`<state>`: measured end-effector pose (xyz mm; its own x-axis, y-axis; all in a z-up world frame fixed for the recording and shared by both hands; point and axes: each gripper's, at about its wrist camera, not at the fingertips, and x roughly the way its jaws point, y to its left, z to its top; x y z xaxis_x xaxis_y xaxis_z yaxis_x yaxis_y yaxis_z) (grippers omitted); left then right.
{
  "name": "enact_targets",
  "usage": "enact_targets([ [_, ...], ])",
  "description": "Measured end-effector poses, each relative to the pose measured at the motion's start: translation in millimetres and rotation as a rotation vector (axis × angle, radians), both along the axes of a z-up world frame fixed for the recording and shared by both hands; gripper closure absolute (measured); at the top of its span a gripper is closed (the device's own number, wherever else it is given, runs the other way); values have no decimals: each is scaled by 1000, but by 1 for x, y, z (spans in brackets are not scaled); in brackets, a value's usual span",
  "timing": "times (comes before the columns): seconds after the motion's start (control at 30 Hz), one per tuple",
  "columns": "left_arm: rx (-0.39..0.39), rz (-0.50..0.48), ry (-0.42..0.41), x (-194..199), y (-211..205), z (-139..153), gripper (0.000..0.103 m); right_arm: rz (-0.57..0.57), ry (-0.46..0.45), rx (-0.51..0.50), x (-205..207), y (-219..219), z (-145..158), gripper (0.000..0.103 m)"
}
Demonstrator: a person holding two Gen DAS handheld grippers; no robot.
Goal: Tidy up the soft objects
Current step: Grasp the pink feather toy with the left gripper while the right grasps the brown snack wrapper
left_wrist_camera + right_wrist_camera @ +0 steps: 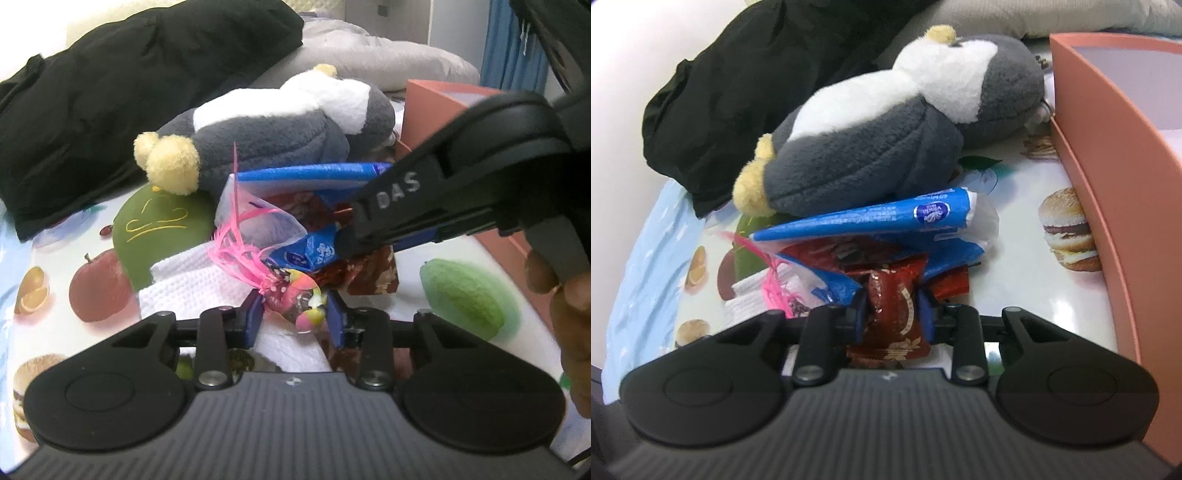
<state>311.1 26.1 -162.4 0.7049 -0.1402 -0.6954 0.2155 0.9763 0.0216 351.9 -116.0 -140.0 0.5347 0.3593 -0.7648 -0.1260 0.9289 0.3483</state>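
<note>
Two tools engaged: left tool [295, 314] clamped pink feather toy [291, 291], right tool [892, 314] clamped red packet [890, 306]. We judged slow lift toward box [1108, 147] at 2 o'clock safest.

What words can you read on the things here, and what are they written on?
"DAS": white letters on the arm of the right gripper, seen from the left wrist camera.
"Vinda": round logo on the blue tissue pack, small and upside down, so only roughly readable.
White print elsewhere on the tissue pack: too blurred to read.
Gold print on the red snack wrapper: too blurred to read.
</note>
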Motion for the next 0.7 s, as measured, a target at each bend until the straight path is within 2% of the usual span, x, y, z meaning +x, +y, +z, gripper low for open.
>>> enact_targets([
  [0.33, -100, 72, -10, -42, 12, 36, 61, 8, -52, -16, -44, -13, 37, 71],
  [0.7, -245, 143, 7, -116, 12, 61, 61, 31, -94, -49, -123, -30, 63, 71],
])
